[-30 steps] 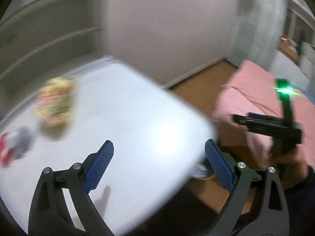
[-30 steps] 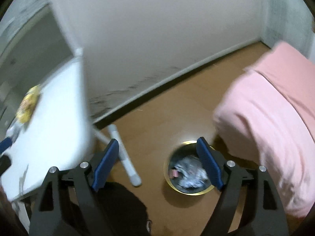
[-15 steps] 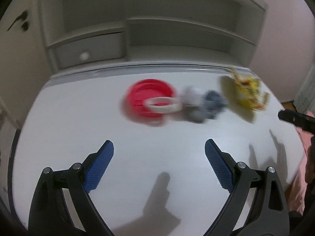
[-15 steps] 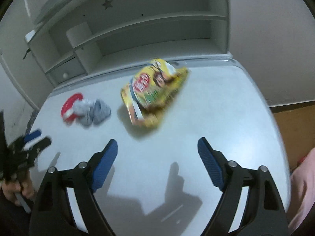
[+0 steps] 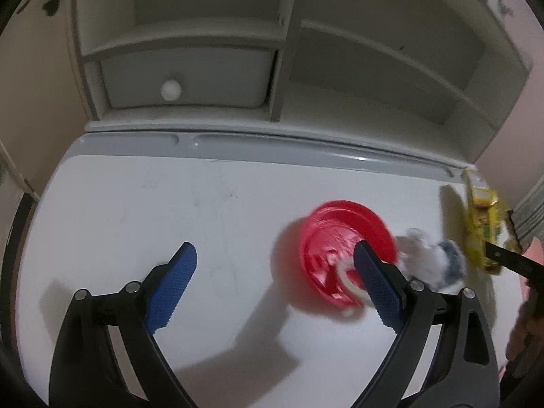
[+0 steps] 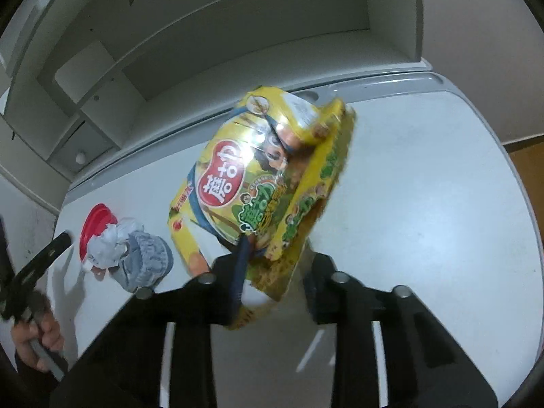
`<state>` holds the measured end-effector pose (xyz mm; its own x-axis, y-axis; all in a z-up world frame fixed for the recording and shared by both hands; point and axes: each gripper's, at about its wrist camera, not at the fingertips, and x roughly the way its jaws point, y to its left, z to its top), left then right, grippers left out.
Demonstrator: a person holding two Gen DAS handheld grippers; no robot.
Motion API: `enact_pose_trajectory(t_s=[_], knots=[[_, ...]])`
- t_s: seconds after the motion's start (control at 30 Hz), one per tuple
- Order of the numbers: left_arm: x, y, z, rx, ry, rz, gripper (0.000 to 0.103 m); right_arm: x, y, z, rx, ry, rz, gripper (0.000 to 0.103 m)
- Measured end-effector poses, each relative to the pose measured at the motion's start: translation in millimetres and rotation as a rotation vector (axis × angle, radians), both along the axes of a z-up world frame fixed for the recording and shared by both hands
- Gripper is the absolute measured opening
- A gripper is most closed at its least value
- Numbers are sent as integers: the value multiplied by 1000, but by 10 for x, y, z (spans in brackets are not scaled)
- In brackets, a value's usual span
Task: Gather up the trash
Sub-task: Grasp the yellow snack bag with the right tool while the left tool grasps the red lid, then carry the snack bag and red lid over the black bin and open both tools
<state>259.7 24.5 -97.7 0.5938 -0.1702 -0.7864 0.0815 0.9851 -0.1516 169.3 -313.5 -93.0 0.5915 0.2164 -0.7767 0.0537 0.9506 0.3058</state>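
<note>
Right wrist view: right gripper jaws have just been closing, apparently pinching the yellow snack bag at its near edge.
Bag: light, crinkly, slippery; probably empty.
Left gripper: jaws wide, nothing held.

Left part of the counter is lying bare, w/ lots of room for the left tongs. To the right, a red lid, crumpled paper & a yellow snack bag are sitting close together, blocking that side. A shelf unit is standing at the back edge.
</note>
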Motion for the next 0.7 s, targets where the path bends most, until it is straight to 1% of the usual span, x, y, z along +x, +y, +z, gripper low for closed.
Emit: enact_pose_trajectory(t_s=[0.03,0.07,0.1,0.13,0.17,0.2,0.23,0.27,0.3,0.4,0.5,0.57,0.67,0.7], knots=[[49,-25,-44,8,7,-6,87,-20,17,15,-12,-9,4,18],[78,-38,-75,12,14,-13,85,-39,37,40,-18,-21,14,17],[111,-50,-118,14,30,-16,76,-63,60,74,-37,-32,21,15],[129,-66,-145,19,33,-17,71,-77,61,95,-46,-41,26,12],[128,-91,-151,34,20,-21,64,-87,70,112,-56,-47,34,12],[128,-139,-150,69,14,-27,49,-103,76,130,-59,-50,37,12],[125,-172,-150,80,15,-39,28,-121,86,153,-63,-53,44,11],[117,-208,-143,62,19,-62,18,-137,99,175,-70,-57,54,11],[109,-239,-136,47,32,-72,4,-146,108,190,-76,-59,60,10],[55,-316,-101,81,34,-63,3,-216,84,259,-78,-75,63,10],[-47,-341,26,69,19,-54,3,-355,-29,356,-67,-97,54,10],[-119,-366,144,84,2,-55,3,-455,-142,410,-48,-101,45,10],[-168,-336,293,29,3,-45,3,-594,-330,470,-37,-108,19,10],[-192,-310,369,6,-8,-30,3,-662,-415,491,-36,-114,4,10]])
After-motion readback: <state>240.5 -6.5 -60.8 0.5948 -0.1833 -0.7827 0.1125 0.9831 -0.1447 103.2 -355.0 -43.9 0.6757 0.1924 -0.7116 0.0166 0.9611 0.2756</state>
